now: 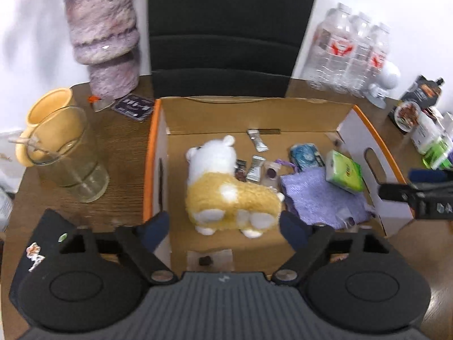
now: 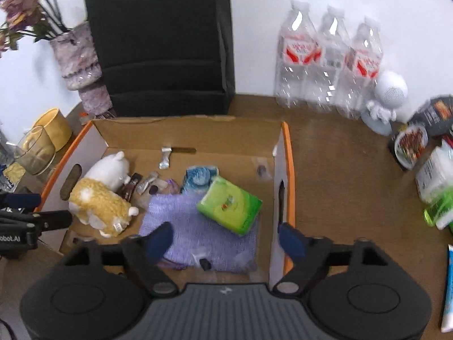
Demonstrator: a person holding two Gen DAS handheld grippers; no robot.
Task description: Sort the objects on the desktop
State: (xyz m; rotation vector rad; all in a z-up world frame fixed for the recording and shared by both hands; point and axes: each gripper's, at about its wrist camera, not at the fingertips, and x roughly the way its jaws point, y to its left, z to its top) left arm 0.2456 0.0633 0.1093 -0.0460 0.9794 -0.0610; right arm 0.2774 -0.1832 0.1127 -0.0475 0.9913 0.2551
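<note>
Right up against the left wrist lens, the left gripper (image 1: 223,226) has its jaws spread wide with nothing pinched between them, hanging over the near end of the cardboard box (image 1: 254,107). Just past its fingertips the plush toy (image 1: 226,192) lies on its side on the box floor, white head toward the far wall, not touching either pad. Beside it sit a couple of silver snack packets (image 1: 256,167), a blue pouch (image 1: 305,154), a purple cloth (image 1: 322,195) and a green tissue pack (image 1: 344,174) resting partly on that cloth. Over on the right wrist view, the right gripper (image 2: 226,239) is also gaping open and empty, one finger over the purple cloth (image 2: 198,226), the other outside the box's orange-edged side wall (image 2: 287,153). Outside the box: a glass cup (image 1: 68,155) and yellow mug (image 1: 48,110) on the left, three water bottles (image 2: 328,65) at the back right.
</note>
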